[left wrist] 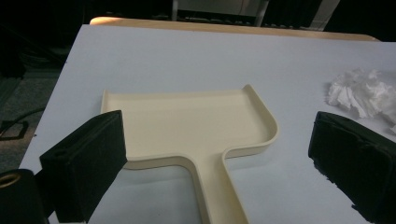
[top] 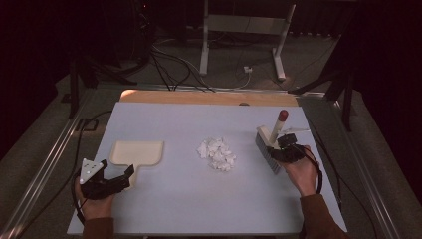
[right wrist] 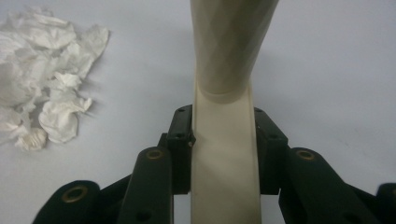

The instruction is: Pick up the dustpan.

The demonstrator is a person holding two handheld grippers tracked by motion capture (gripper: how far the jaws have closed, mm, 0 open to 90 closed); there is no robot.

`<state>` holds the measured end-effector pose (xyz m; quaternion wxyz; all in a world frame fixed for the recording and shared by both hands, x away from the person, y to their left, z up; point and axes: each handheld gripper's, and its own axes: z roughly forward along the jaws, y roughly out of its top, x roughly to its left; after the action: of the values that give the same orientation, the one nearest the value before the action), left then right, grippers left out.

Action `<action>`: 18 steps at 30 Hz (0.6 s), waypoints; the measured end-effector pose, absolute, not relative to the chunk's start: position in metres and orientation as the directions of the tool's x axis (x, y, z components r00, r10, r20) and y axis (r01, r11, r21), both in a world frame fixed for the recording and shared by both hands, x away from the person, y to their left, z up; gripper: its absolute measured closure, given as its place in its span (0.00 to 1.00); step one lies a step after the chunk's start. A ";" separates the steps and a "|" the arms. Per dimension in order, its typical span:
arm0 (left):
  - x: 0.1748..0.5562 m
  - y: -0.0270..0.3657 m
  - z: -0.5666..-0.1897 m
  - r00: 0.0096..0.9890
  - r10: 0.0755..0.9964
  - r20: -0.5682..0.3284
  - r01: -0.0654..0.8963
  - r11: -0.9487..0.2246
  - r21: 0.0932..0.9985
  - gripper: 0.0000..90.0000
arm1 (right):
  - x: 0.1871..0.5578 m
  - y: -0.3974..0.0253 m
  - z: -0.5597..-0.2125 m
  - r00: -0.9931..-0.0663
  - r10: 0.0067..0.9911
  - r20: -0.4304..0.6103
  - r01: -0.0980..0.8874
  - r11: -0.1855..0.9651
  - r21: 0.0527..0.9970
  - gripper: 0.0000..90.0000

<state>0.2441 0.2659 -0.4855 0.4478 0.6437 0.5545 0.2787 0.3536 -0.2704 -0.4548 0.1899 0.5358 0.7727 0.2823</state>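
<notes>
From above, the right gripper (top: 279, 147) is sitting near the right edge of the table (top: 174, 199), clamped on a cream brush (top: 269, 141) whose red-tipped handle is tilting up toward the far edge while its bristles are resting on the tabletop. The right gripper view is showing what the high view cannot: both black jaws are pressing flat against the sides of the brush (right wrist: 224, 154), with the handle rising out between them. The left gripper (top: 117, 178) is waiting near the front left corner with its jaws spread wide apart, holding nothing. Its own view is showing the cream dustpan (left wrist: 187, 123) lying flat just ahead, the pan's handle pointing back between the jaws. A pile of crumpled white paper (top: 216, 153) is lying at the middle of the table, between dustpan (top: 137, 152) and brush, well apart from both. Beyond the far edge, cables and a white metal stand (top: 244, 30) are standing on the floor.
</notes>
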 end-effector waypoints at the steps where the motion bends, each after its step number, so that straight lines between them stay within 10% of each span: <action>1: 0.244 0.266 -0.485 0.229 0.964 -0.137 0.465 0.016 0.885 0.06 | 0.355 -0.270 -0.455 -0.357 0.934 0.010 0.717 0.267 0.644 0.73; 18: 0.245 0.265 -0.487 0.226 0.965 -0.136 0.470 0.015 0.882 0.06 | 0.374 -0.271 -0.462 -0.343 0.938 0.051 0.716 0.226 0.661 0.63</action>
<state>0.2445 0.2648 -0.4866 0.4445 0.6445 0.5565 0.2781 0.3739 -0.2706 -0.4620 0.1832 0.5433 0.7611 0.3033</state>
